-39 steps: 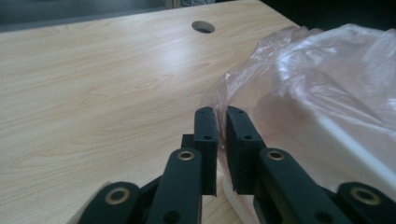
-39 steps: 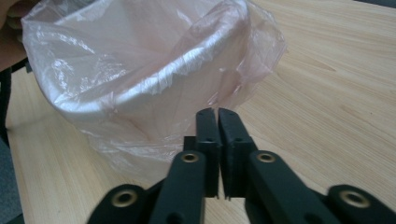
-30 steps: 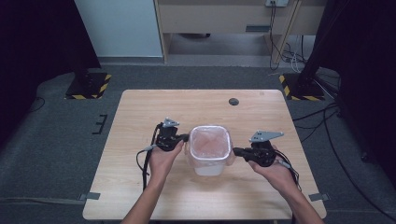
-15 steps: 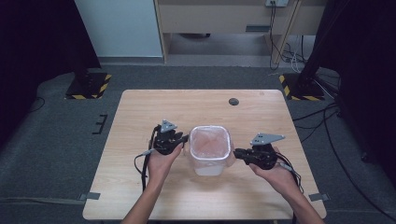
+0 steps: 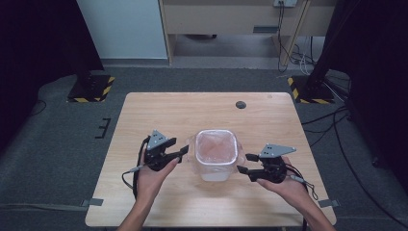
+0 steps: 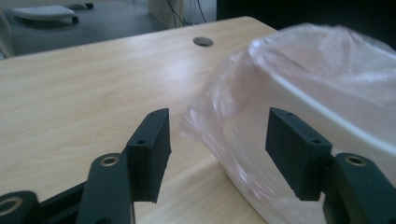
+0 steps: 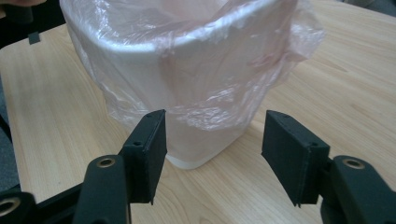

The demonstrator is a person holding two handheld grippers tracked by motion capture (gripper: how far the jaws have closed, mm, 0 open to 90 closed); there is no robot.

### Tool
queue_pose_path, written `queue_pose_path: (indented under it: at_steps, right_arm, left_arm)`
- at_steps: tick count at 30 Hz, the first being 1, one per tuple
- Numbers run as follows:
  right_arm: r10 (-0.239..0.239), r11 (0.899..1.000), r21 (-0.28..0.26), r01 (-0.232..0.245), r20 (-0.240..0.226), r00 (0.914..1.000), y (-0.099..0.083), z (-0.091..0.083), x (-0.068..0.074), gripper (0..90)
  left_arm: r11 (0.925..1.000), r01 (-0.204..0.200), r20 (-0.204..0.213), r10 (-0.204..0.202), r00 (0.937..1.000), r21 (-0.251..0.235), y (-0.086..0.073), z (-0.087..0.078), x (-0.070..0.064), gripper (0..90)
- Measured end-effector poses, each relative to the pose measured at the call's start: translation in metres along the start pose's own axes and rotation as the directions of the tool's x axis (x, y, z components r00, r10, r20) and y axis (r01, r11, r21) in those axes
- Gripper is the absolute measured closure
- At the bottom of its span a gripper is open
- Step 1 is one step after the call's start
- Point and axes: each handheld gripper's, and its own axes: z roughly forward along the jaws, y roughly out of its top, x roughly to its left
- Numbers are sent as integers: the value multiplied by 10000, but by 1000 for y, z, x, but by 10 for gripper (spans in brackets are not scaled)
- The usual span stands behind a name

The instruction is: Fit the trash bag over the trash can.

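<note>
Flanking a lined bin on a pale wooden table (image 5: 144, 120), two hand-held grippers sit level with its sides, neither touching it.

Table: bare apart from the bin and a small dark round hole (image 5: 240, 104) near the far edge.

Bin: small white plastic wastebasket (image 5: 215, 171), just nearer than mid-table, between the two hands. It stands upright, long axis vertical, mouth facing up; the mouth is a rounded square.

Liner: thin pinkish translucent bag (image 5: 214, 144), inside the bin and folded out over the rim, its loose skirt draped partway down the walls.

Left gripper (image 5: 184, 153): jaws spread, pointing at the bin's left side, with the liner's overhang just ahead of the gap.

Right gripper (image 5: 246, 163): jaws spread, aimed at the bin's right wall below the rim, just short of it.

Step in hand, judged: probably gripping the liner's overhang on both sides. To do it well, pinch only the film, not the rim; take matching heights on opposite sides; close gently, since thin film tears and the light bin may tip or slide.
</note>
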Motion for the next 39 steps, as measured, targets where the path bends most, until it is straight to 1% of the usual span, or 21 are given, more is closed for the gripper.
queue_pose_path:
  at_steps: [2,3,4,5,6,8,9,11,12,15,16,18,20,22,23,24,27,29,31,35,39]
  right_arm:
    - [-14,10000,81,14,-89,10000,-1,3,1,386]
    - [9,9999,117,-7,-126,9999,-1,4,2,383]
    - [-7,9999,148,10,-156,9999,-2,5,2,382]
    - [-13,9999,169,16,-174,9998,-2,6,3,377]
    - [0,9997,242,5,-192,9998,-3,7,4,373]
    - [27,9994,337,-19,-227,9997,-6,9,5,352]
    - [1,9994,356,6,-206,9998,-6,10,4,353]
    - [28,9993,384,-21,-190,9998,-7,12,6,368]
    - [-41,9993,366,47,-154,9999,-7,12,7,395]
    - [-138,9997,177,139,-73,9999,-6,10,9,520]
    - [-135,9998,136,136,-49,9999,-6,10,9,553]
    - [-136,9997,189,136,-5,9999,-6,9,9,621]
    - [-183,9996,225,181,57,9998,-6,9,9,698]
    - [-245,9993,278,245,17,9997,-6,10,9,774]
    - [-219,9992,333,219,-23,9998,-5,10,10,798]
    - [-299,9990,329,301,-68,9995,-6,11,11,823]
    - [-460,9980,440,464,-102,9989,-6,13,13,900]
    - [-478,9974,538,483,-105,9988,-6,14,14,900]
    - [-497,9970,585,506,-163,9986,-6,15,14,900]
    - [-563,9952,786,581,-251,9981,-7,17,16,900]
    - [-543,9941,925,566,-272,9982,-8,19,16,900]
  left_arm:
    - [9998,-134,181,131,9997,165,-7,-2,-4,374]
    - [9998,-94,303,89,9995,171,-9,-3,-6,365]
    - [9997,-146,384,137,9992,217,-11,-4,-7,351]
    - [9990,-307,521,290,9982,331,-14,-5,-9,335]
    - [9980,-388,622,357,9974,496,-17,-5,-12,324]
    - [9972,-453,842,403,9956,592,-22,-4,-14,299]
    - [9965,-509,969,444,9943,656,-24,-3,-16,287]
    - [9904,-768,1386,606,9885,1146,-29,2,-21,254]
    - [9890,-840,1412,665,9877,1215,-30,4,-22,248]
    - [9849,-1068,1614,843,9833,1364,-32,10,-30,248]
    - [9841,-1123,1697,882,9815,1380,-32,12,-32,250]
    - [9797,-1361,1869,1075,9765,1475,-33,14,-36,265]
    - [9755,-1565,1921,1257,9733,1548,-35,15,-40,297]
    - [9727,-1703,1960,1383,9708,1574,-36,16,-42,354]
    - [9718,-1746,1988,1418,9697,1583,-36,16,-43,361]
    - [9712,-1799,1987,1476,9689,1560,-35,15,-43,383]
    - [9714,-1851,1952,1547,9685,1487,-35,14,-44,469]
    - [9710,-1914,1924,1625,9678,1429,-34,13,-43,541]
    - [9707,-1948,1828,1678,9687,1409,-34,12,-43,605]
    - [9642,-2106,1814,1808,9666,1612,-34,13,-43,729]
    - [9597,-2175,1787,1858,9662,1782,-35,16,-44,824]
